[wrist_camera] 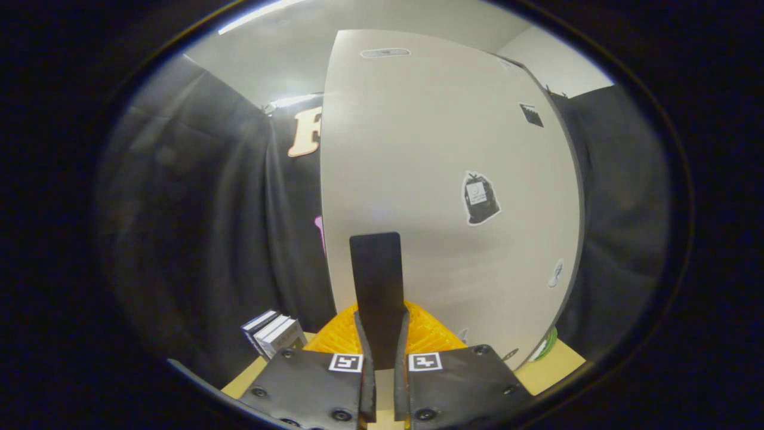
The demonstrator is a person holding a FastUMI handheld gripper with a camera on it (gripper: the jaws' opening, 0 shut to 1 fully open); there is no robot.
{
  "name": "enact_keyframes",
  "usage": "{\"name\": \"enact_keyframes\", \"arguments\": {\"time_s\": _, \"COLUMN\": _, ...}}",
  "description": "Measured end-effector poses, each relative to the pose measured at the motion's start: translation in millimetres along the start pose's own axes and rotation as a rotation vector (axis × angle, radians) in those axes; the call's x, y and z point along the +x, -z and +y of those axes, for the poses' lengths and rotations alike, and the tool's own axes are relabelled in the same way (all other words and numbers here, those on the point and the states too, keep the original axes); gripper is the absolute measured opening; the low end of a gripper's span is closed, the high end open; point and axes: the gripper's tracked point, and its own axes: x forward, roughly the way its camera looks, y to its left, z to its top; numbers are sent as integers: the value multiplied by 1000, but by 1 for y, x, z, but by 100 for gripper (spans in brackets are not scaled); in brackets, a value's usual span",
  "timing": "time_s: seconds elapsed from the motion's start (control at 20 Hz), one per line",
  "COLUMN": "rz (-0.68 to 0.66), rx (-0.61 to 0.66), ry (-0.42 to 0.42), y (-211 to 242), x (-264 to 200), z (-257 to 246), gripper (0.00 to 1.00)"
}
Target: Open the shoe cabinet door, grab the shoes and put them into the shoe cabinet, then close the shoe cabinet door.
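The white shoe cabinet door (430, 155) stands right in front of me, with a few stickers on it. A flat black pull tab (376, 269) sticks out from the door and runs down between my fingers. My gripper (382, 319) is shut on this tab, with both fingers (362, 346) pressing on its lower part. Whether the door is ajar, I cannot tell. An orange ribbed object (430, 334) lies low just beyond the fingers, at the foot of the door, partly hidden behind them.
A few small boxes or books (273, 334) stand on the wooden surface (552, 367) left of the fingers. Something green and round (548, 345) peeks out at the door's lower right. Black cloth hangs on both sides.
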Motion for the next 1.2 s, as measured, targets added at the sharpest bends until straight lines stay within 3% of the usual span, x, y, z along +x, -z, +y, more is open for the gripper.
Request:
{"name": "enact_keyframes", "arguments": {"time_s": 0.4, "rz": 41, "rx": -39, "ry": -164, "y": -1, "x": -66, "z": -33, "gripper": 13}}
{"name": "enact_keyframes", "arguments": {"time_s": 0.6, "rz": 41, "rx": -43, "ry": -200, "y": -2, "x": -97, "z": -62, "gripper": 13}}
{"name": "enact_keyframes", "arguments": {"time_s": 0.85, "rz": 44, "rx": -43, "ry": -166, "y": -8, "x": -142, "z": -125, "gripper": 13}}
{"name": "enact_keyframes", "arguments": {"time_s": 1.2, "rz": 39, "rx": -71, "ry": -8, "y": -14, "x": -176, "z": -217, "gripper": 7}}
